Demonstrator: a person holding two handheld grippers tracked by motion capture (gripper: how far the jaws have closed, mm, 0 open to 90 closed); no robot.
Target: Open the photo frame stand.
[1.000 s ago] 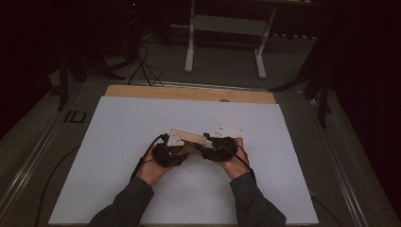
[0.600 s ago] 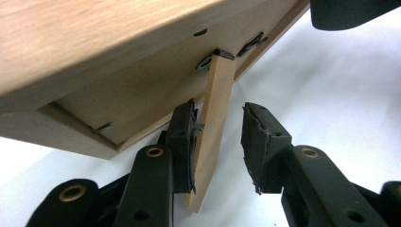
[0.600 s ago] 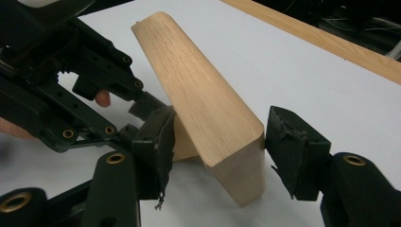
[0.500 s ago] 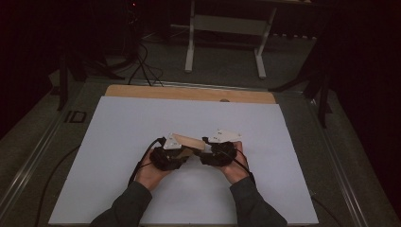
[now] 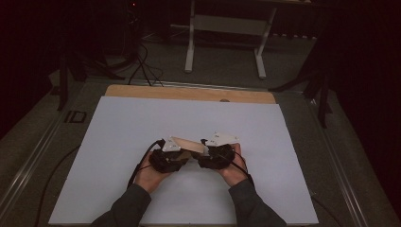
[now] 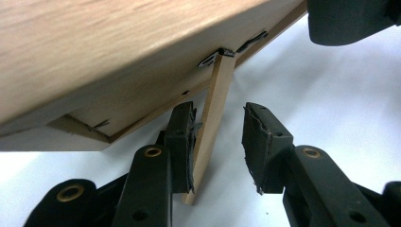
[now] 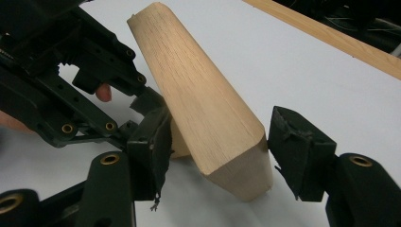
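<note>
Hands low over the white table (image 5: 118,142) in the high view, left gripper (image 5: 171,158) and right gripper (image 5: 213,156) nose to nose with a pale wooden board (image 5: 187,143) bridging them just above the sheet. Left gripper view: the board's thin stand leg (image 6: 213,120) sits between the jaws, touching the left-hand pad, the other pad well clear. Right gripper view: the right gripper (image 7: 215,156) has just been opening, board end (image 7: 201,109) between the jaws, probably loose.

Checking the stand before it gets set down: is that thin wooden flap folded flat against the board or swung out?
Swung out. In the left gripper view the thin flap hangs from its hinge, angling away from the board underside.
</note>
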